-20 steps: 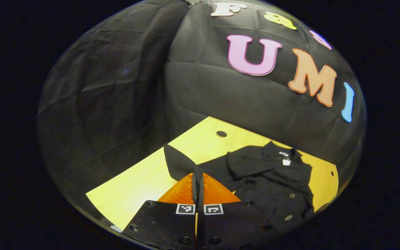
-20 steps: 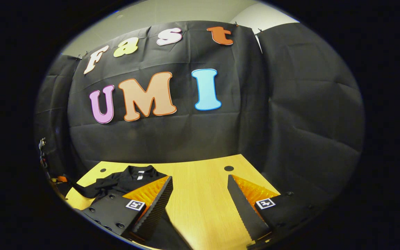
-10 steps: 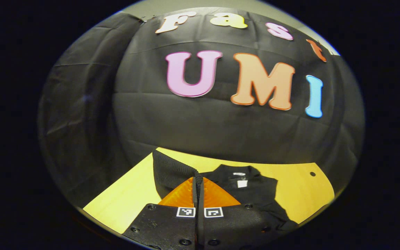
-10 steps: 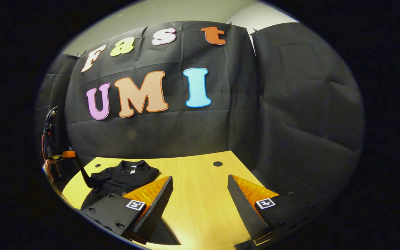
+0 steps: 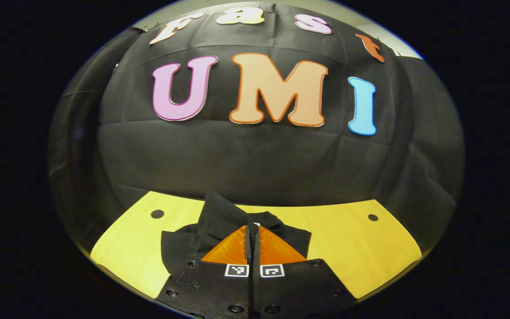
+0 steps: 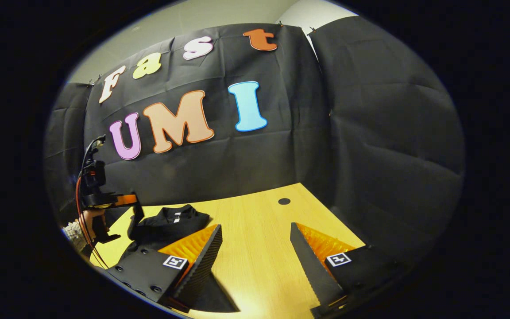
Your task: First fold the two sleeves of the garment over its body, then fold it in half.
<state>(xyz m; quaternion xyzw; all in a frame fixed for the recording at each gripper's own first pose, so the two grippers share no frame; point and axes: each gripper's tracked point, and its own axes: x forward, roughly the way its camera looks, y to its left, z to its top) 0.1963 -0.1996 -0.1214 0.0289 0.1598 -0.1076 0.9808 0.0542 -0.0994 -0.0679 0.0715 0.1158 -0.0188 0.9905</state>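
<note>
The left gripper blocks most of the black garment, so how its lower body lies on the table is anyone's guess. The collar tag is mostly behind the raised sleeve. In the right gripper view the garment's near part sits behind a finger, and the table's near edge gets cut off at the bottom.

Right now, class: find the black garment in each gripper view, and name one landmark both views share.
Left gripper view: garment at bottom centre on the table, its sleeve pinched in the left gripper.
Right gripper view: garment at lower left.
Shared landmark: the table's dark hole.
</note>
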